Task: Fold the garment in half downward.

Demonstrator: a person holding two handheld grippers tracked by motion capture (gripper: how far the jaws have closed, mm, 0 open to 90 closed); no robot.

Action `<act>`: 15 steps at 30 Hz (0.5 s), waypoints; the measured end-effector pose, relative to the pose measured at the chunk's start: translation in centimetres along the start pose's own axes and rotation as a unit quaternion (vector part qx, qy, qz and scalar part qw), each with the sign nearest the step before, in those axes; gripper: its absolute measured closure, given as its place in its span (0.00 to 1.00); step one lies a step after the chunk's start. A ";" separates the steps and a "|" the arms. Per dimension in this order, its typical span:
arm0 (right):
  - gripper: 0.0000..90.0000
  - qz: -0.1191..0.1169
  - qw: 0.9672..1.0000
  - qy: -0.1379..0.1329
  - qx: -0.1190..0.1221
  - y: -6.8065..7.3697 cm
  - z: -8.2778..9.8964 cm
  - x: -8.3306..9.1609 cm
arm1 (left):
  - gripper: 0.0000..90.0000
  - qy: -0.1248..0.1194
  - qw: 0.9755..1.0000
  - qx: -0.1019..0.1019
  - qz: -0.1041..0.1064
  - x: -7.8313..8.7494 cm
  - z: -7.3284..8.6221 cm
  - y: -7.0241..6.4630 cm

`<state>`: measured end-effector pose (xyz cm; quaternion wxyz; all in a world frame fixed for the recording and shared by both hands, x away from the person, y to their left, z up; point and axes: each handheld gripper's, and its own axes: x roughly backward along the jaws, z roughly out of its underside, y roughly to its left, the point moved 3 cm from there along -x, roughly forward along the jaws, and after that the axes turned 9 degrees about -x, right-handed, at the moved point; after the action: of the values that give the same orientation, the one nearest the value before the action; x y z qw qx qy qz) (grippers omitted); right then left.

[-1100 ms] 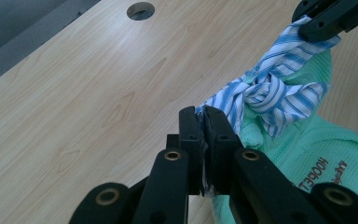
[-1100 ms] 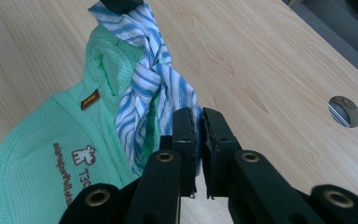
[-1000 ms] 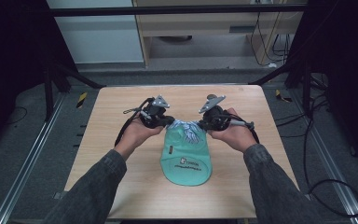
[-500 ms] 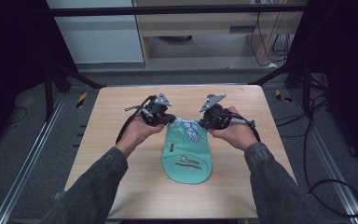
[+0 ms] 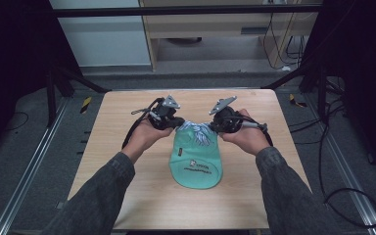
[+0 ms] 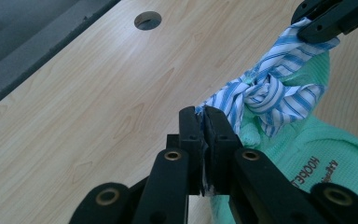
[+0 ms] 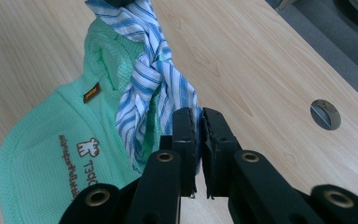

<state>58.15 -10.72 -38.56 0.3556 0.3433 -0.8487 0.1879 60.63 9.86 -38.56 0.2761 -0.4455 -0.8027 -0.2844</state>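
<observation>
A mint-green pouch (image 5: 196,161) with brown print lies on the wooden table (image 5: 127,147), its mouth toward the far side. A blue-and-white striped cloth tie (image 5: 198,131) is knotted (image 6: 261,93) at that mouth. My left gripper (image 5: 178,122) is shut on one end of the tie (image 6: 216,105), its jaws pressed together on the cloth. My right gripper (image 5: 213,124) is shut on the other end (image 7: 186,105). The tie (image 7: 154,74) stretches between the two grippers above the pouch (image 7: 51,154). The right gripper's jaws (image 6: 328,18) appear at the top right of the left gripper view.
A round cable hole (image 6: 148,20) sits in the tabletop (image 7: 261,70) beyond the left gripper, and another hole (image 7: 325,114) lies near the right edge. Dark frame posts (image 5: 318,73) and cables (image 5: 342,196) surround the table.
The pouch has slid slightly nearer and the tie is drawn a little tighter between the grippers. Both hands stay almost in place.
</observation>
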 end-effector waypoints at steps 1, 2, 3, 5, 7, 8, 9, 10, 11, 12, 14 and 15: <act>0.94 0.000 1.000 -0.001 -0.001 -0.1 -0.1 0.0 | 0.96 0.003 1.000 -0.002 0.000 0.0 -0.1 0.1; 0.94 0.003 1.000 0.000 0.000 -0.1 -0.1 0.0 | 0.96 0.001 1.000 0.000 -0.002 0.0 -0.1 0.1; 0.94 0.003 1.000 -0.001 -0.001 -0.2 -0.2 0.0 | 0.96 -0.001 1.000 0.000 -0.003 0.0 -0.2 0.2; 0.94 0.005 1.000 -0.001 -0.001 -0.3 -0.3 -0.1 | 0.96 0.001 1.000 -0.002 -0.003 0.0 -0.3 0.3; 0.94 0.007 1.000 -0.001 -0.001 -0.5 -0.3 -0.1 | 0.96 -0.001 1.000 -0.001 -0.005 -0.1 -0.4 0.3; 0.94 0.009 1.000 -0.002 -0.002 -0.6 -0.3 -0.1 | 0.96 -0.003 1.000 -0.003 -0.007 -0.2 -0.5 0.4; 0.94 0.009 1.000 -0.003 -0.004 -0.7 -0.4 -0.2 | 0.96 -0.002 1.000 -0.003 -0.007 -0.2 -0.5 0.4; 0.94 0.010 1.000 -0.001 -0.004 -0.8 -0.4 -0.2 | 0.96 -0.003 1.000 -0.003 -0.008 -0.2 -0.5 0.5; 0.94 0.011 1.000 -0.002 -0.005 -0.9 -0.4 -0.3 | 0.96 -0.003 1.000 -0.001 -0.008 -0.3 -0.5 0.5; 0.94 0.011 1.000 -0.001 -0.005 -0.9 -0.4 -0.4 | 0.96 -0.002 1.000 -0.002 -0.009 -0.4 -0.5 0.5; 0.94 0.013 1.000 -0.001 -0.005 -1.0 -0.5 -0.4 | 0.96 -0.002 1.000 0.000 -0.009 -0.5 -0.5 0.6; 0.94 0.014 1.000 0.000 -0.005 -1.1 -0.6 -0.5 | 0.96 -0.001 1.000 -0.001 -0.011 -0.5 -0.6 0.7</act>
<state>59.48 -10.95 -38.42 0.3547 0.3293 -0.8544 0.1892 61.63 9.51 -38.39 0.2715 -0.4369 -0.8078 -0.2877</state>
